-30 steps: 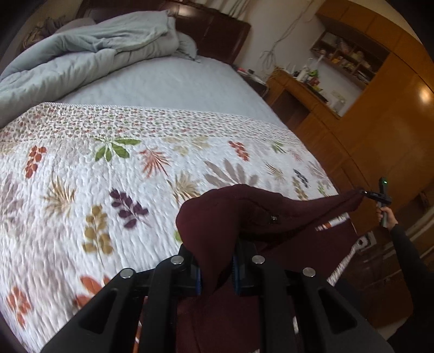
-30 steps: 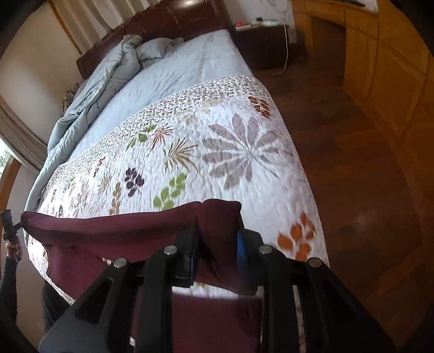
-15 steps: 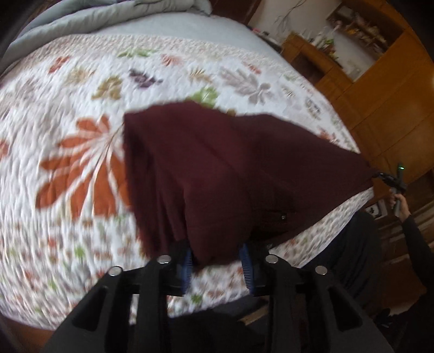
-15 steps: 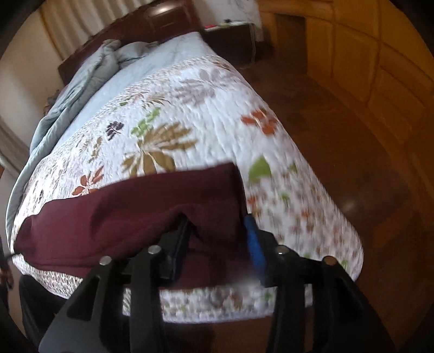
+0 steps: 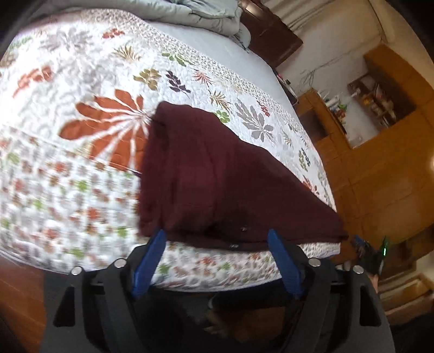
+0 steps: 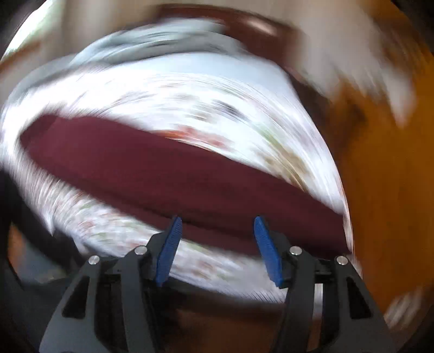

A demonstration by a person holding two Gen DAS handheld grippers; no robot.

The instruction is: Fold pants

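The maroon pants (image 5: 217, 173) lie spread along the near edge of the bed, on the floral quilt (image 5: 81, 130). My left gripper (image 5: 217, 236) is open just off the pants' near left corner, its blue pads on either side of the hem and holding nothing. The right gripper shows small at the far right of this view (image 5: 369, 249). In the blurred right wrist view the pants (image 6: 176, 173) stretch across the quilt (image 6: 203, 108), and my right gripper (image 6: 217, 222) is open at their near edge, empty.
A grey duvet (image 5: 206, 13) is bunched at the head of the bed by the dark headboard (image 5: 271, 30). Wooden cabinets and shelves (image 5: 379, 114) stand to the right of the bed. Wooden floor (image 5: 16, 293) lies below the bed's near edge.
Both grippers carried the pants down onto the quilt, then opened and let go. The pants now lie flat along the bed's edge. The right wrist view is swinging fast.
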